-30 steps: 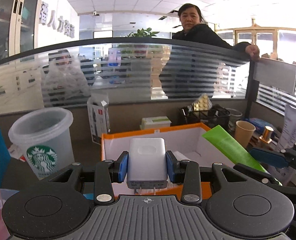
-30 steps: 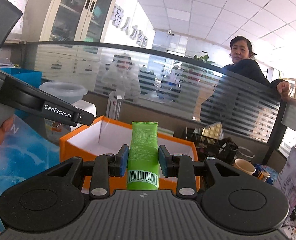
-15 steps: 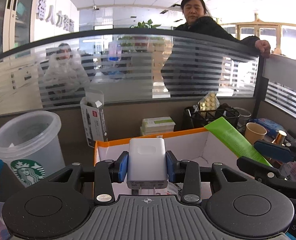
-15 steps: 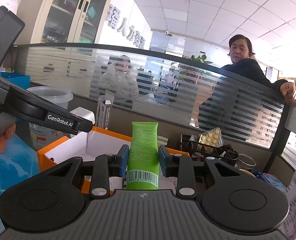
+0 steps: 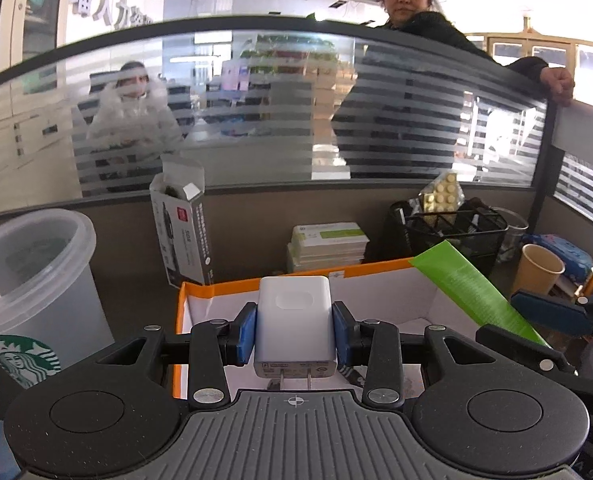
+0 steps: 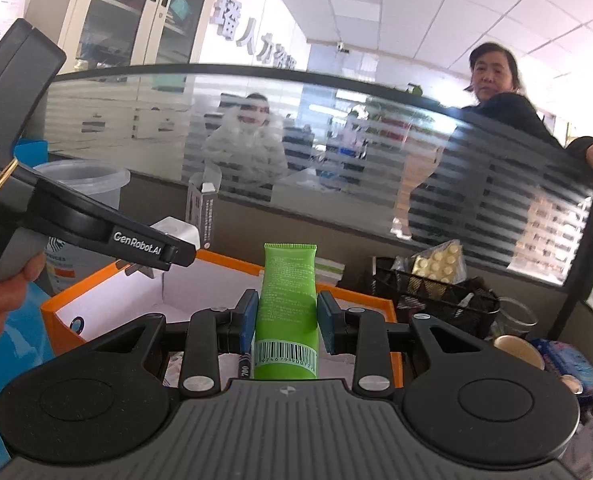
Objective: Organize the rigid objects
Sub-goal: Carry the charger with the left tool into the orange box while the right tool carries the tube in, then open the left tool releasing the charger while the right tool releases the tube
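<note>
Now | left gripper (image 5: 294,334) clamps white charger (image 5: 294,322) | right gripper (image 6: 285,322) clamps green tube (image 6: 287,312)

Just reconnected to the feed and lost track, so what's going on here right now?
A person is sorting desk items with a pair of tongs in each hand. The left tongs are clamped on a white charger, prongs toward the camera. The right tongs grip a green tube. Both items are held over the orange box, whose white inside already holds a few small things. Nothing has been released yet.
</note>
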Demonstrator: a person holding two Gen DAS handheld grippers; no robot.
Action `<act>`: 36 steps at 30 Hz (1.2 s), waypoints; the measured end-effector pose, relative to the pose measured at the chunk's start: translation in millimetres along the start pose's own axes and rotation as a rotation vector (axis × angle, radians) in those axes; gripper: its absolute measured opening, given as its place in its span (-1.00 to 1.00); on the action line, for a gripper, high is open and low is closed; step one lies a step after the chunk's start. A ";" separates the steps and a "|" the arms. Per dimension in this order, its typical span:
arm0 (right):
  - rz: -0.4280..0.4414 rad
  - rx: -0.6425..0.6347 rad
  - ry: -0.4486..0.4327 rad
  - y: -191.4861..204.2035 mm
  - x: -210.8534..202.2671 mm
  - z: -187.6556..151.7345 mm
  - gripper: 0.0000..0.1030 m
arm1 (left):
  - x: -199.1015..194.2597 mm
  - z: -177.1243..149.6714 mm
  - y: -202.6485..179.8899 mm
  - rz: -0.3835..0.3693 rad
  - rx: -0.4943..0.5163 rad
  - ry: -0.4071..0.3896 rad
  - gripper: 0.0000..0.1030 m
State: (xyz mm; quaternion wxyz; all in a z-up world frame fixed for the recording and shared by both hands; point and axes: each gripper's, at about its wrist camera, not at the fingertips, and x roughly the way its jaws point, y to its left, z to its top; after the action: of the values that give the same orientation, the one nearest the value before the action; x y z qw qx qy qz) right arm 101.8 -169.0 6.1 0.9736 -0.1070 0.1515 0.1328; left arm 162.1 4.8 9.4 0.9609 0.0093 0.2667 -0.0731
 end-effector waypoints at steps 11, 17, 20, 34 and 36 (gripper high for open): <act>0.028 -0.020 0.086 7.3 45.5 -6.8 -0.43 | 39.3 -11.0 2.7 0.005 -0.007 0.093 -0.29; 0.020 -0.034 0.144 7.0 64.3 -17.4 -0.43 | 50.7 -18.8 -1.1 0.013 0.005 0.130 -0.29; 0.028 -0.042 0.175 9.3 73.7 -21.6 -0.43 | 55.5 -21.8 -3.4 0.016 0.012 0.151 -0.29; 0.083 -0.014 0.278 10.3 96.2 -24.0 -0.47 | 68.2 -27.6 -4.4 0.020 0.007 0.249 -0.29; 0.082 -0.019 0.284 10.7 97.9 -23.6 -0.47 | 70.2 -27.2 -3.2 0.022 -0.002 0.264 -0.28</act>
State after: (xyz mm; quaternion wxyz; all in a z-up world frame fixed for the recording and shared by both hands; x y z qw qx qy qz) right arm 182.4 -142.6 -49.3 0.9350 -0.1277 0.2909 0.1577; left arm 207.2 -6.4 -50.0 0.9182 0.0207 0.3910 -0.0605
